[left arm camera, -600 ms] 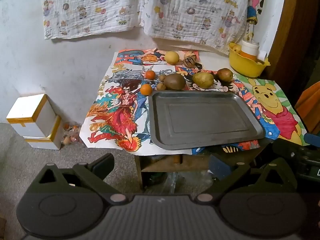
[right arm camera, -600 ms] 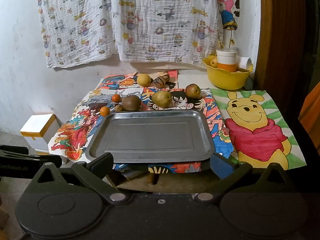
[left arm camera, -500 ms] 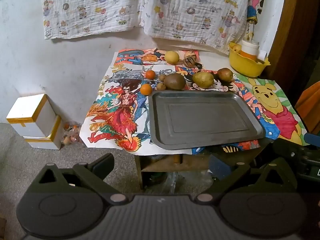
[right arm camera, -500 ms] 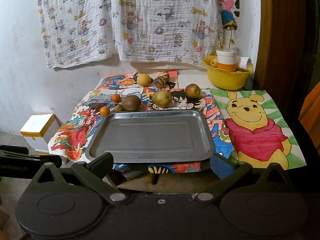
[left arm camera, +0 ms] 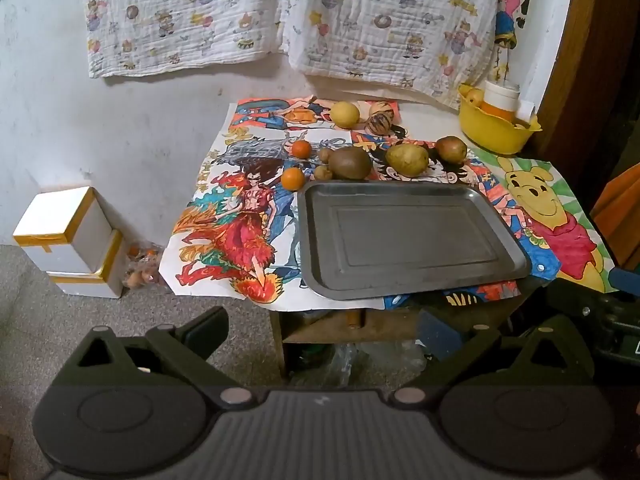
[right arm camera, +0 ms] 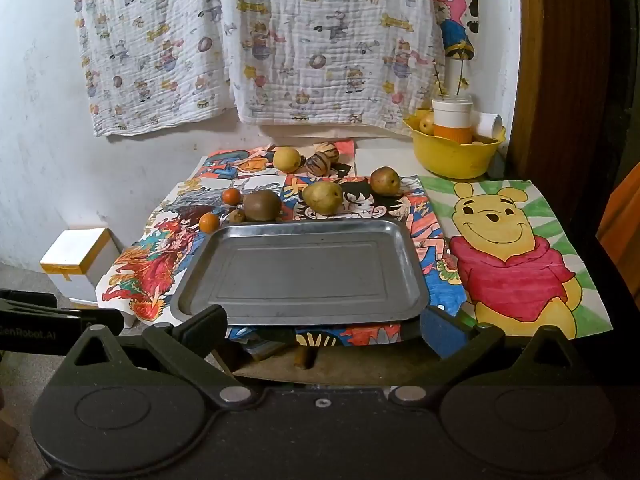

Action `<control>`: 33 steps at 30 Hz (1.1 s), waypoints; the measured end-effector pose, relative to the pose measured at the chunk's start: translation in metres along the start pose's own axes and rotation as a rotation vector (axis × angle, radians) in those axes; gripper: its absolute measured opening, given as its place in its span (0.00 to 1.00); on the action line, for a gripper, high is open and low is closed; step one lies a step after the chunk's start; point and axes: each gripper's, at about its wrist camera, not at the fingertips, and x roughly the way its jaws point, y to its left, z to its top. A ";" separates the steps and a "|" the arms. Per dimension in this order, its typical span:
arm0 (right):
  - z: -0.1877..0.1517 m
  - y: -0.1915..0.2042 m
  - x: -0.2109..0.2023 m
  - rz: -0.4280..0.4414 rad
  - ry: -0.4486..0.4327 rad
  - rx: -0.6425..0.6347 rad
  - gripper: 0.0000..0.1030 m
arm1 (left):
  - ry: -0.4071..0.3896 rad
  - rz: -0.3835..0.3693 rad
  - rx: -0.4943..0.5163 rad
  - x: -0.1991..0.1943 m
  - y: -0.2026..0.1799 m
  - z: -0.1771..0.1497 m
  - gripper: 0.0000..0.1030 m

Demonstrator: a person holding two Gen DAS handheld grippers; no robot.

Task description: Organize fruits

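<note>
Pointing downward at the metal tray [left arm camera: 404,240], the left gripper [left arm camera: 320,328] and right gripper [right arm camera: 320,324] stand spread wide with nothing between the fingers, both short of the tray's near rim. Fruits lie beyond the tray's far rim: kiwi [right arm camera: 262,205], pear [right arm camera: 322,197], two oranges [left arm camera: 293,178].

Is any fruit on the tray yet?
Not yet. The metal tray has nothing on it. Both hand-held grippers, left and right, are open and hold nothing. All the fruit, like the kiwi and pear, waits behind the tray.
</note>
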 end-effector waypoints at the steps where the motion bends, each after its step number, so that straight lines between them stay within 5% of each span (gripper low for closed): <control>1: 0.000 0.000 0.000 0.000 0.000 0.001 1.00 | 0.000 -0.001 0.001 0.000 0.000 0.000 0.99; 33: 0.001 0.003 0.003 0.007 0.000 -0.002 1.00 | 0.063 0.026 -0.005 0.009 0.002 -0.006 0.99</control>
